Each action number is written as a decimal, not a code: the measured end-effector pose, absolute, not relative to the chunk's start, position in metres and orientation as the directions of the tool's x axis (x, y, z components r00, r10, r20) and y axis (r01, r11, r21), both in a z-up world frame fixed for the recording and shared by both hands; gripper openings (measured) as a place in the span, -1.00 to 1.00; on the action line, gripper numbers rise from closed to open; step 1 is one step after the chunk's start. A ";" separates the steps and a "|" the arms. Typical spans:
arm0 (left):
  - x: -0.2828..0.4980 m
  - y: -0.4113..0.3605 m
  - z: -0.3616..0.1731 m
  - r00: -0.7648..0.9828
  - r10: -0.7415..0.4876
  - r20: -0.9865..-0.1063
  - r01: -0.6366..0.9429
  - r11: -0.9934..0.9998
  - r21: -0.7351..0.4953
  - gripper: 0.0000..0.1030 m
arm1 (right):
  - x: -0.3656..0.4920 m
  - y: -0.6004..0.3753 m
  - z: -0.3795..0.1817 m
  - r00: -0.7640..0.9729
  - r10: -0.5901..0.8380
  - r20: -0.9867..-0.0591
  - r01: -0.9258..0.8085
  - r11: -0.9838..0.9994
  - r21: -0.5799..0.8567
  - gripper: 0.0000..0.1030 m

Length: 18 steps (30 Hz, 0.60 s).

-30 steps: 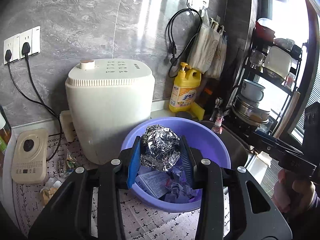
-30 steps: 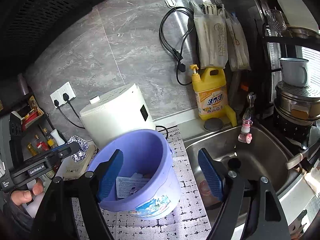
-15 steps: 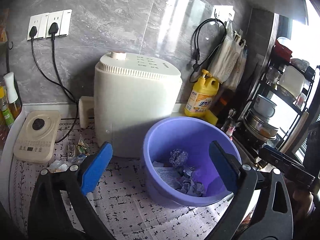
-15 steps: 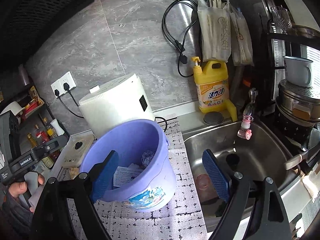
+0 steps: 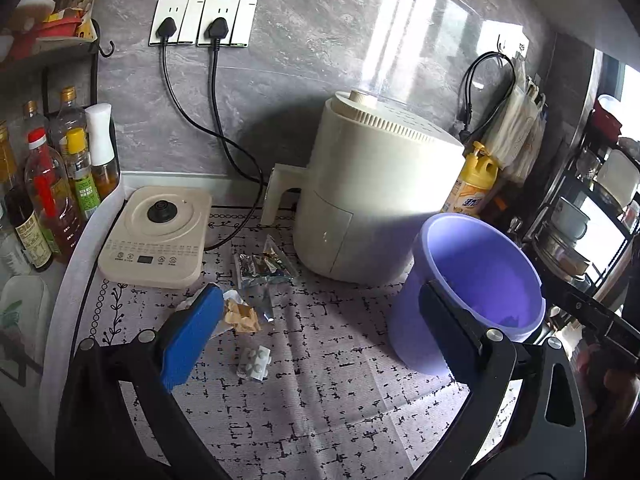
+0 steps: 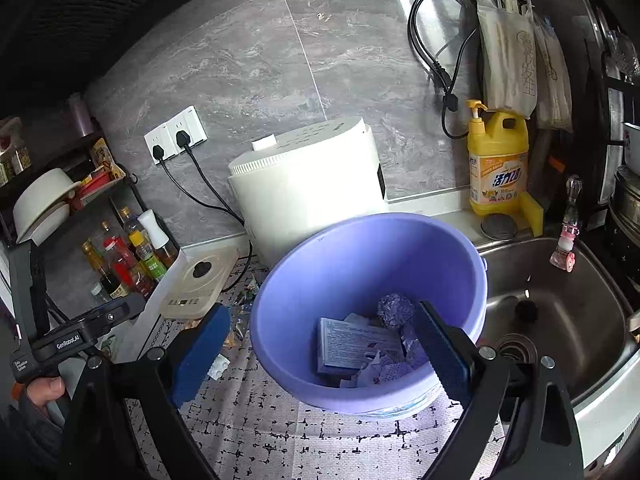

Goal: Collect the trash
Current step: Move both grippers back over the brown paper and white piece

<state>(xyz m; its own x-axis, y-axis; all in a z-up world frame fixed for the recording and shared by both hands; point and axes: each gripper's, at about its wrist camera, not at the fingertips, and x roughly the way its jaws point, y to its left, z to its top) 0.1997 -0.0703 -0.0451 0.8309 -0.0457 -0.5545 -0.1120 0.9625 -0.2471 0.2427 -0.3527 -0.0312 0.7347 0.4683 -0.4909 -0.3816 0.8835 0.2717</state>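
Observation:
A purple plastic bucket (image 5: 476, 268) stands on the patterned counter mat; in the right wrist view (image 6: 360, 256) it holds a foil ball (image 6: 395, 309), a printed leaflet (image 6: 352, 346) and crumpled scraps. On the mat lie a small white brick-like piece (image 5: 253, 363), a crumpled brown wrapper (image 5: 240, 315) and clear foil wrappers (image 5: 264, 267). My left gripper (image 5: 320, 336) is open and empty, above the mat left of the bucket. My right gripper (image 6: 320, 352) is open and empty, its jaws on either side of the bucket's near rim.
A white air fryer (image 5: 372, 196) stands behind the bucket, a beige induction base (image 5: 156, 236) to its left. Oil and sauce bottles (image 5: 52, 184) line the far left. A yellow detergent bottle (image 6: 498, 164) and steel sink (image 6: 560, 320) lie to the right.
My left gripper opened and dropped the foil ball into the bucket, then swung left toward the loose trash on the mat. My right gripper moved closer over the bucket.

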 end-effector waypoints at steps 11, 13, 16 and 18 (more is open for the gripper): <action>0.174 -0.015 -0.058 0.820 -0.012 -0.572 -0.164 0.953 -0.255 0.88 | 0.227 -0.287 -0.035 0.701 0.498 -0.510 -0.439 0.865 0.242 0.68; 0.171 -0.006 -0.060 0.817 -0.010 -0.576 -0.167 0.953 -0.254 0.88 | 0.224 -0.276 -0.035 0.698 0.501 -0.512 -0.445 0.863 0.238 0.67; 0.167 0.005 -0.062 0.810 -0.008 -0.586 -0.169 0.955 -0.245 0.88 | 0.221 -0.260 -0.035 0.694 0.504 -0.514 -0.456 0.860 0.228 0.67; 0.165 0.014 -0.065 0.802 0.000 -0.597 -0.175 0.956 -0.236 0.88 | 0.219 -0.248 -0.036 0.684 0.513 -0.518 -0.471 0.854 0.222 0.64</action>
<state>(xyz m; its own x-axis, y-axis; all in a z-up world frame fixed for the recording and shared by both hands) 0.1649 0.0135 -0.0652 0.8023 -0.0004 -0.5969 -0.1747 0.9560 -0.2355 0.2185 -0.2482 -0.0358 0.6845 0.5127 -0.5183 -0.4711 0.8536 0.2222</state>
